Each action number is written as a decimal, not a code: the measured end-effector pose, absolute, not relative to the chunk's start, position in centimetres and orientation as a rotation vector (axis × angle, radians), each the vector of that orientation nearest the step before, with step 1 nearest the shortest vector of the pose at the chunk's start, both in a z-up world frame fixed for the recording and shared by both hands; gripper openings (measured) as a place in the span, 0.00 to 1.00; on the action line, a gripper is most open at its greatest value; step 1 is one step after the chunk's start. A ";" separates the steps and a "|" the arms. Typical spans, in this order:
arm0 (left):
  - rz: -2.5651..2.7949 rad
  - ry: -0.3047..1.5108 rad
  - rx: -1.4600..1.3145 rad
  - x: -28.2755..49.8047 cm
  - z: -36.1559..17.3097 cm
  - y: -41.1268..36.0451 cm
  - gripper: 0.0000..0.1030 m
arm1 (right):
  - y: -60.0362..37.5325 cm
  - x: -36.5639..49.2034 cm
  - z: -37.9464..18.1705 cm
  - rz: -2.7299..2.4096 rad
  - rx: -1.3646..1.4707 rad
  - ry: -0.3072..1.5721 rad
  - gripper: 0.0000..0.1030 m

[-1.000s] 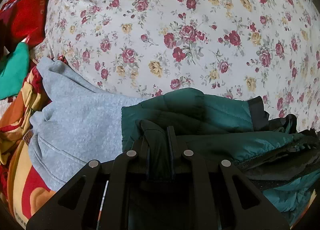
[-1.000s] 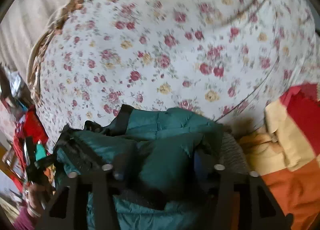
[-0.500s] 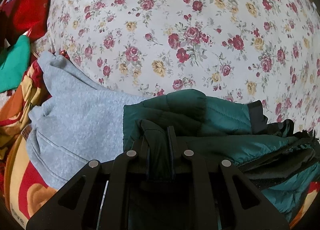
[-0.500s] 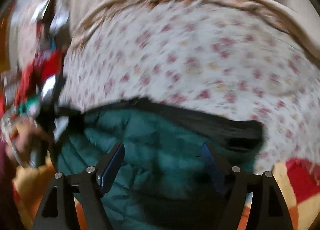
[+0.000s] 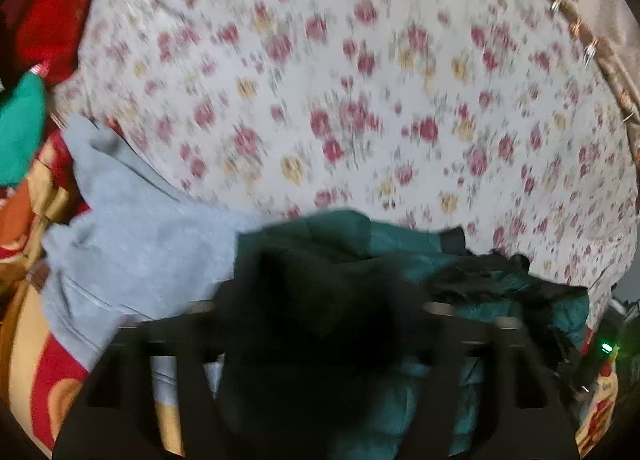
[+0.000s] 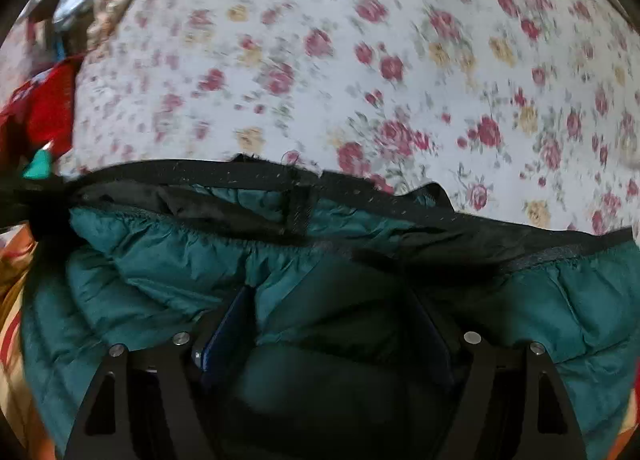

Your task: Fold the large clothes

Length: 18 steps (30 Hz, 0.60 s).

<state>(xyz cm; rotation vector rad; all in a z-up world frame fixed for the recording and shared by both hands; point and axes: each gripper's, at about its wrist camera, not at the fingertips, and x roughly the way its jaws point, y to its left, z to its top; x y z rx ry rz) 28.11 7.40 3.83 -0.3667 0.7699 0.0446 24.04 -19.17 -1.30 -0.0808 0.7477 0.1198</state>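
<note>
Teal puffer jacket [image 6: 168, 260] lies bunched on the floral bedsheet [image 6: 320, 80], near edge. Left tongs [image 5: 320, 300] just sprang apart (jacket fold between). Right tongs [image 6: 328, 324] apart, straddling jacket.

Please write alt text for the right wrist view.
A teal puffer jacket with black trim lies bunched on a rose-print bedsheet. The right tongs stand open over a fold of it.

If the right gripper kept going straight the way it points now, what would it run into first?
Most likely the green padded jacket: its fabric bulges between the open fingers of the right gripper and fills the view directly ahead. The floral bedspread lies beyond. Depth is hard to judge.
</note>
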 end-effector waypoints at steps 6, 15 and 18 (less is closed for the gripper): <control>0.041 0.724 -0.317 25.9 5.1 7.2 0.84 | -19.9 25.5 -2.0 0.100 -0.033 0.764 0.75; 0.072 0.810 -0.249 27.2 1.7 4.7 0.84 | -22.1 18.2 2.9 0.134 -0.061 0.638 0.75; 0.095 0.826 -0.250 27.9 0.6 4.5 0.84 | -24.1 17.4 2.6 0.085 -0.116 0.620 0.75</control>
